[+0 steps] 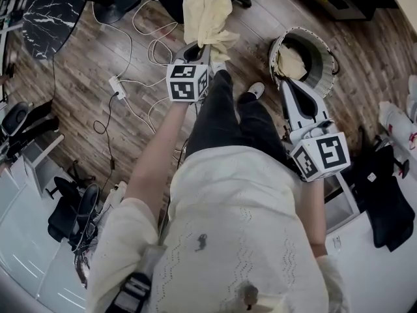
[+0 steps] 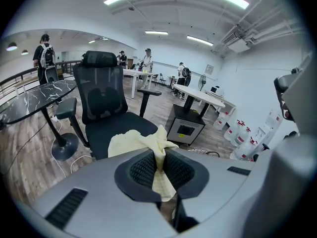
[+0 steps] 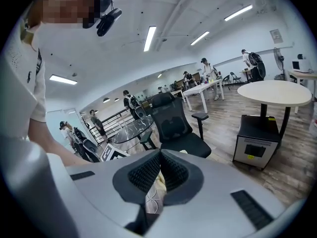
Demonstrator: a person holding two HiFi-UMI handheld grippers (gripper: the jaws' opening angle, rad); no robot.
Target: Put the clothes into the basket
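My left gripper (image 1: 207, 45) is shut on a pale yellow cloth (image 1: 206, 12) and holds it up over the wooden floor, to the left of the basket. In the left gripper view the yellow cloth (image 2: 132, 143) is pinched between the pads of that gripper (image 2: 160, 158) and spills out ahead. The round white basket (image 1: 326, 60) stands on the floor at upper right with a cream cloth (image 1: 291, 62) inside. My right gripper (image 1: 287, 83) reaches to the basket's near rim. In the right gripper view its jaws (image 3: 159, 165) are closed, with a pale patterned cloth (image 3: 153, 197) between them.
White cables and a power strip (image 1: 117, 87) lie on the floor to the left. A black office chair (image 2: 101, 103) stands ahead of the left gripper, beside a dark marble table (image 1: 55, 5). Another dark chair (image 1: 384, 194) is at right. People stand far off.
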